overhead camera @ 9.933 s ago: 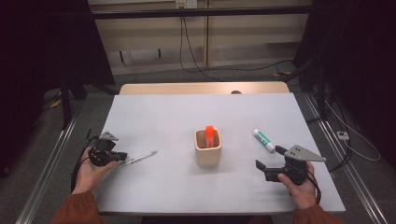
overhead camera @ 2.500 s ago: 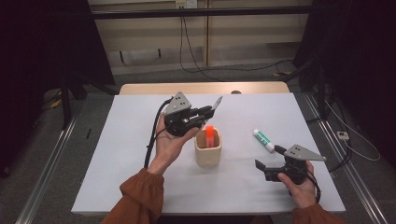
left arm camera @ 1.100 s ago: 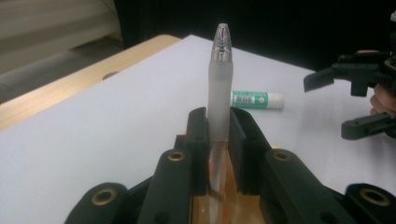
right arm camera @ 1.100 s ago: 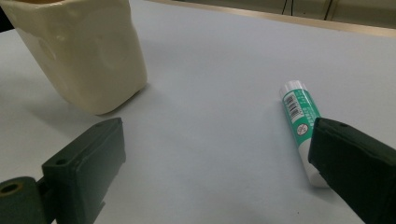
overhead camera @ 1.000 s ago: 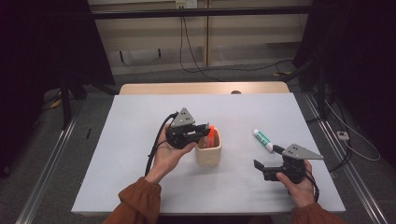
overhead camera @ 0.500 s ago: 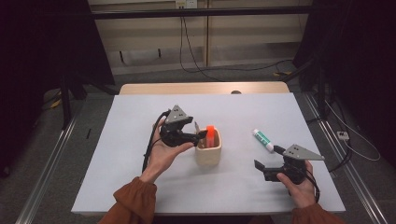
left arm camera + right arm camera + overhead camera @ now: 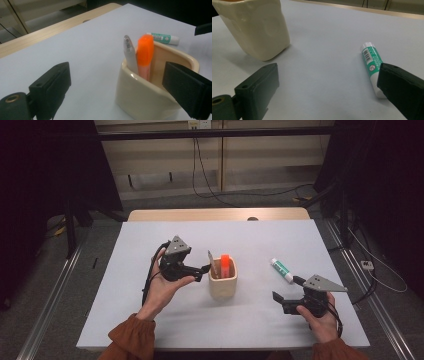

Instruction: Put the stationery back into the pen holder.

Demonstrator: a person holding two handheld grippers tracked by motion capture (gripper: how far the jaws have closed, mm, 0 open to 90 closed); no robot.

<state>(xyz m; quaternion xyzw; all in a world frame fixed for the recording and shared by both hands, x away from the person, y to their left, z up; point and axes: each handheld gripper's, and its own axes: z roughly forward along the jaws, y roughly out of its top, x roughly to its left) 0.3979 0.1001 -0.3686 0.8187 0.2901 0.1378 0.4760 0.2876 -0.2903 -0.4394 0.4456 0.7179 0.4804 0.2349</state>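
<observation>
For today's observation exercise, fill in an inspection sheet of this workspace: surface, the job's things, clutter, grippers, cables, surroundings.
Surface: white table, bare apart from the items below.
Job's things: cream cup upright mid-table, holding a silver pen and an orange highlighter; green-and-white glue stick lying flat to the cup's right.
Clutter: nothing seen.
Grippers: left gripper beside the cup, jaws just opened, nothing between them; right gripper open, empty, near the glue stick.
Cables: black cable trailing from the left gripper; cords on the floor behind.
Surroundings: dark curtains, light wall panels.
</observation>
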